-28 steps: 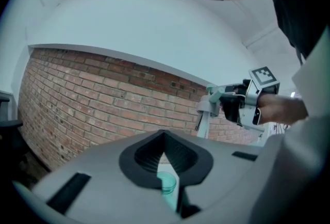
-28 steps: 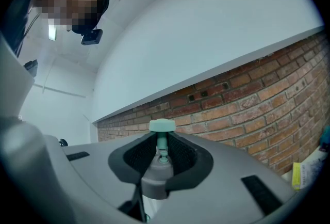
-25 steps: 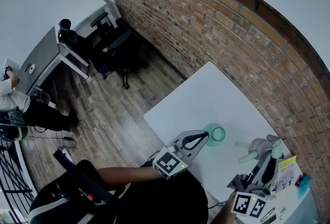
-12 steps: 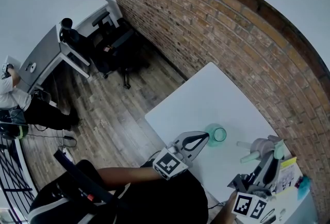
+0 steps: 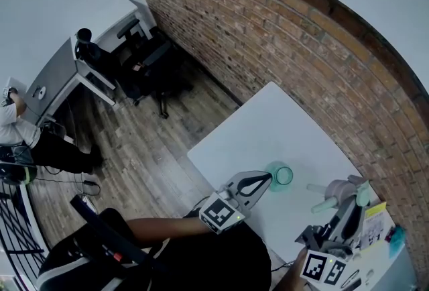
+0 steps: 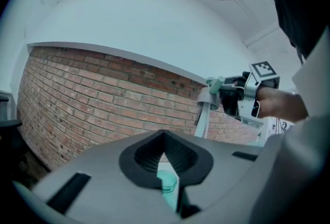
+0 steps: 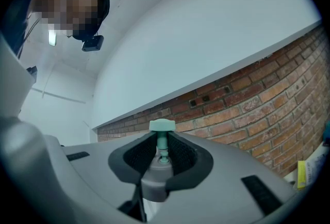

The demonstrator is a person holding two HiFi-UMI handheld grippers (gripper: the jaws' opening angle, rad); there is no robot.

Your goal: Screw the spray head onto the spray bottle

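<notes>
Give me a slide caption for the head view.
Left tool grips the green bottle, right tool holds the spray head beside it, not yet joined.

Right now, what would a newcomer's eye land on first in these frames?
The translucent green spray bottle, mouth open, sits clamped at the tip of the left gripper at the near part of the white table. To its right and apart from it, the right gripper grips the grey-and-green spray head, not yet on the bottle. A long brick wall runs behind.
</notes>
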